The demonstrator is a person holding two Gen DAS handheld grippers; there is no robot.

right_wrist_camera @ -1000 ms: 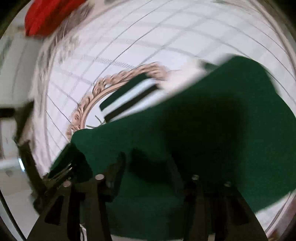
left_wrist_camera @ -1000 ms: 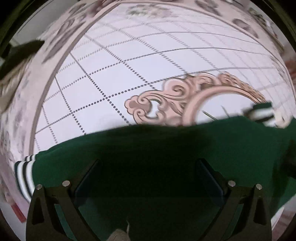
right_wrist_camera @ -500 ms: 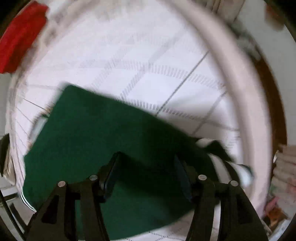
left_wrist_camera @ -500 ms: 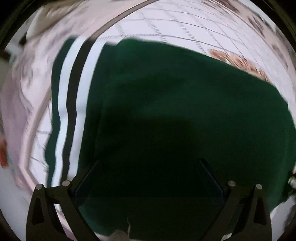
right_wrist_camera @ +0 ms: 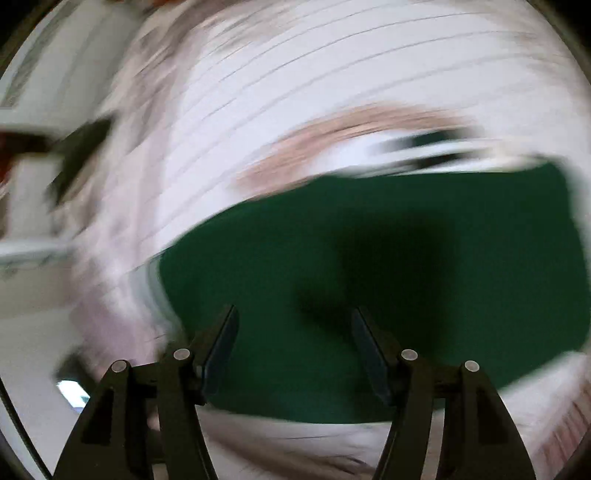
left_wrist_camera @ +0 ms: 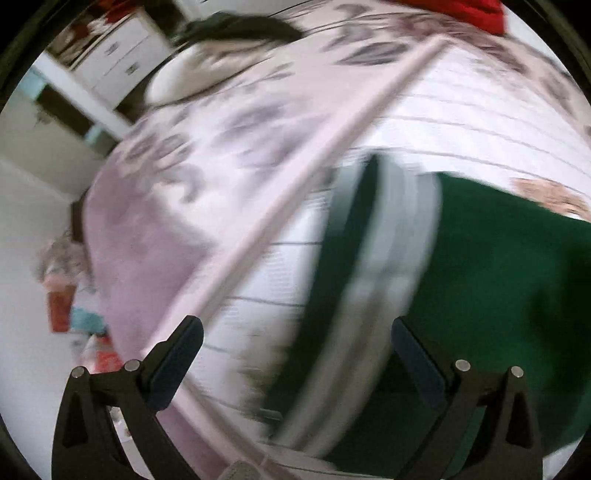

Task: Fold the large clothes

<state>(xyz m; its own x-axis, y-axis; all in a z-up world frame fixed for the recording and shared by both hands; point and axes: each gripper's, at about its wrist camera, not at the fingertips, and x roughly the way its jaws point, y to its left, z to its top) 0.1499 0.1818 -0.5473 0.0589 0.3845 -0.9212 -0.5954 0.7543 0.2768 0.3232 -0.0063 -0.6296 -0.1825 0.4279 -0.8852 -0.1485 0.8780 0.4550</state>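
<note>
Both grippers coming off the green garment [right_wrist_camera: 388, 258], views swinging.

Left gripper [left_wrist_camera: 295, 354] is sliding sideways off the garment: a second ago green cloth filled the space between its fingers, now its jaws are standing wide over the bed cover [left_wrist_camera: 229, 155], striped hem [left_wrist_camera: 369, 277] showing between them. Right gripper [right_wrist_camera: 293, 343] jaws have just been opening, nothing pinched; the garment is now lying flat beyond them instead of bunched up.

I see a pale bedspread [left_wrist_camera: 258, 155] with a grid and pink scroll pattern, a red cloth [left_wrist_camera: 476, 11] at its far edge, and a white drawer unit [left_wrist_camera: 118, 55] beyond, blurred.
</note>
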